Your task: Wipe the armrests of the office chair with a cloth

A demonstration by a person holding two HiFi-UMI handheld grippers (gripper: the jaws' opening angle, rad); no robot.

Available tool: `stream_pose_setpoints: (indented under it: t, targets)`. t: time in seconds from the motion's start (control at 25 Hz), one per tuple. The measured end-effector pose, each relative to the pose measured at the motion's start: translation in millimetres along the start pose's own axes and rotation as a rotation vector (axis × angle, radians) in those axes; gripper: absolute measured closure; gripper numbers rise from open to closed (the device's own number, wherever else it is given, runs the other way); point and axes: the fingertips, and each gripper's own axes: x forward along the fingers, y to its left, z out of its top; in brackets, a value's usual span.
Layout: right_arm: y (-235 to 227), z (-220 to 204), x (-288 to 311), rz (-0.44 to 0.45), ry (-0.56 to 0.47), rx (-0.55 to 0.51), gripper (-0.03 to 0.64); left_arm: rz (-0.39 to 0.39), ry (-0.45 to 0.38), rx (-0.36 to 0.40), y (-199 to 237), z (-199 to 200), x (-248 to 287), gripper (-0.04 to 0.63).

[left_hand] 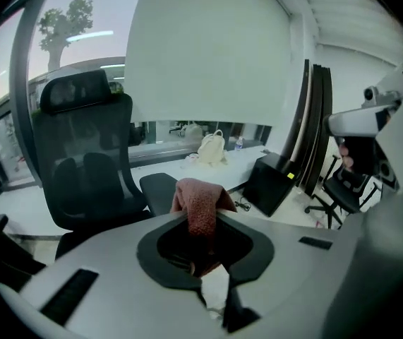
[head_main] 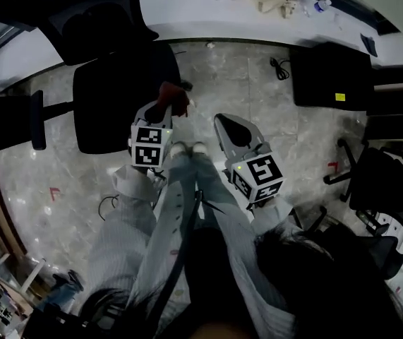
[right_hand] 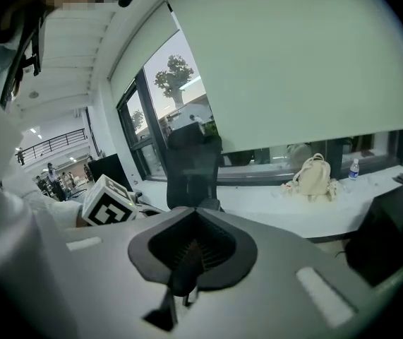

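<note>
1. Nearest, low in the head view: sleeves [head_main: 123, 224], with a gripper out ahead of each.
2. Centre frame: left gripper [head_main: 167, 110], jaws clamped on the cloth [head_main: 173, 97], which is red-brown, bunched and draped over the jaw tips.
3. Right of centre: right gripper [head_main: 228, 126], jaws pressed together on nothing, well apart from the chair [head_main: 116, 97].
4. Upper left of the head view: chair seat, just left of the cloth. Far armrest [head_main: 37, 119] near the left edge, long axis up-and-down in the frame.
5. Just beyond the cloth in the left gripper view: dark pad [left_hand: 160, 184]. Probably the near armrest, though cannot tell for certain.
6. Judged: left gripper is the nearer by far. Calls for a short move forward and down onto the pad, then strokes along its length. Far armrest would need a reach across the seat.
</note>
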Motion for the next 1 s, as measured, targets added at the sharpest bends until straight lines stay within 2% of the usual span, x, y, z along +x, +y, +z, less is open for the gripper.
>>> stream_pose_setpoints:
  t: [0.16, 0.24, 0.36, 0.52, 0.64, 0.72, 0.8, 1.0]
  targets:
    - [-17.3, -15.9, 9.5, -0.026, 0.041, 0.032, 0.615, 0.035, 0.017, 0.097, 24.0, 10.3, 47.6, 0.557]
    - [-22.3, -18.5, 13.8, -0.034, 0.052, 0.038, 0.615, 0.062, 0.035, 0.117, 43.1, 21.7, 66.8, 0.557]
    - [-25.8, -19.6, 19.7, -0.036, 0.066, 0.025, 0.615, 0.098, 0.038, 0.098, 71.5, 42.1, 95.1, 0.557]
    - [-30.7, -16.5, 28.0, -0.044, 0.064, 0.028, 0.615, 0.104, 0.063, 0.006, 95.1, 62.7, 124.8, 0.557]
    - [-29.3, -16.0, 33.5, -0.042, 0.061, 0.032, 0.615, 0.119, 0.085, 0.029, 106.8, 77.1, 139.5, 0.557]
    - [-25.6, -15.2, 34.6, -0.036, 0.055, 0.035, 0.615, 0.114, 0.102, 0.064, 107.3, 80.3, 140.4, 0.557]
    - [-23.3, -13.8, 33.4, -0.032, 0.05, 0.035, 0.615, 0.102, 0.123, 0.067, 100.5, 74.0, 132.1, 0.557]
    - [-17.5, -4.0, 29.9, -0.019, 0.032, 0.029, 0.615, 0.032, 0.159, 0.072, 59.0, 33.1, 92.2, 0.557]
